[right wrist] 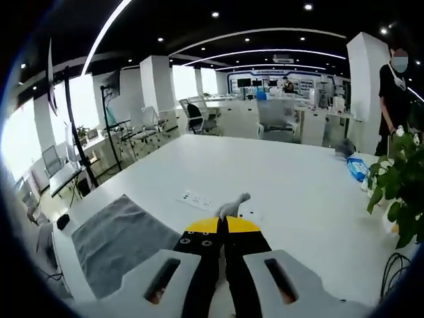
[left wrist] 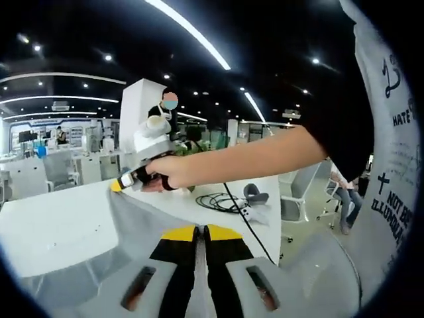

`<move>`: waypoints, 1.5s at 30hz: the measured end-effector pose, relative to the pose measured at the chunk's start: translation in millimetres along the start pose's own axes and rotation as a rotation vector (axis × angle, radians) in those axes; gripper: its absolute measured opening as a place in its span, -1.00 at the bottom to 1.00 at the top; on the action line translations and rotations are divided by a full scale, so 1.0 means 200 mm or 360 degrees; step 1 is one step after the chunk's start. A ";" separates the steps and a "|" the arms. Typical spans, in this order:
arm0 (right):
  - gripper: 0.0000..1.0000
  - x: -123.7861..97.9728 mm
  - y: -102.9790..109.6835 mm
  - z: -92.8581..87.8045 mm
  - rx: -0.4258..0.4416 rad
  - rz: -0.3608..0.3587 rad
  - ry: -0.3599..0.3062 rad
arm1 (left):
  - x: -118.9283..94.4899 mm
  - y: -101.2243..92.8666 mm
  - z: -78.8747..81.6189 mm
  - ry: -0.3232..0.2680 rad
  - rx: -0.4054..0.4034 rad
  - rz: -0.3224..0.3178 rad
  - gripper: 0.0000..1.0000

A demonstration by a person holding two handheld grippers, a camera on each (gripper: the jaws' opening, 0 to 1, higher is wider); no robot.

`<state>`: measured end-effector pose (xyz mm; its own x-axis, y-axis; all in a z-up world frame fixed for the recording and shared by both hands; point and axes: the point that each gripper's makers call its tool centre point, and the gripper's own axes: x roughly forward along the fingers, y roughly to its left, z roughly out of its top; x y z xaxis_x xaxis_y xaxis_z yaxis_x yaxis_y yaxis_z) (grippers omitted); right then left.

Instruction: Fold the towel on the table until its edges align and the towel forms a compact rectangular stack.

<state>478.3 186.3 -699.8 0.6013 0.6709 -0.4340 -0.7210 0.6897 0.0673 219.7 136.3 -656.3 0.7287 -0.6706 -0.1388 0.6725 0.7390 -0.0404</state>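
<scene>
- In the left gripper view, the left gripper (left wrist: 201,232) had its yellow-tipped jaws pressed together on the grey towel (left wrist: 142,228), the cloth emerging from between them.
- From there the towel ran up and away in a taut fold across the white table (left wrist: 59,225) to the right gripper (left wrist: 126,182), which pinched its far corner — that gripper was held in a person's hand (left wrist: 169,173), the bare forearm reaching in from the right.
- A coil of black cable (left wrist: 218,201) lay on the table beyond the forearm, with a small grey object just beside it.
- In the right gripper view, the right gripper's own jaws were closed too, and a small peak of grey cloth stuck up from between the tips.
- The rest of the towel (right wrist: 119,242) lay lower left in that view, spread over the near table edge (right wrist: 298,192).
- A white power strip (right wrist: 197,199) sat on the tabletop just beyond the jaws; a green plant (right wrist: 397,185) stood at the right.
</scene>
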 end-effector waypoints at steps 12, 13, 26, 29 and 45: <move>-1.00 0.09 0.29 0.18 -0.0073 0.0093 -0.0062 | -0.29 0.13 0.07 -0.0062 -0.0008 0.0169 -0.91; -1.00 0.10 0.32 0.19 -0.0085 0.0104 -0.0067 | -0.32 0.14 0.07 -0.0063 0.0000 0.0191 -0.91; -1.00 0.20 0.63 0.31 -0.0099 0.0214 -0.0120 | -0.58 0.29 0.08 -0.0110 -0.0012 0.0375 -0.91; -1.00 0.22 0.69 0.32 -0.0101 0.0235 -0.0126 | -0.65 0.32 0.07 -0.0115 -0.0021 0.0424 -0.91; -1.00 0.36 0.99 0.36 -0.0071 0.0356 -0.0129 | -0.88 0.45 0.04 -0.0131 -0.0032 0.0607 -0.91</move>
<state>403.2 390.0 -652.5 0.4496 0.8264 -0.3390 -0.8526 0.5102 0.1132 153.1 319.6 -627.6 0.9345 -0.3495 -0.0676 0.3489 0.9369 -0.0208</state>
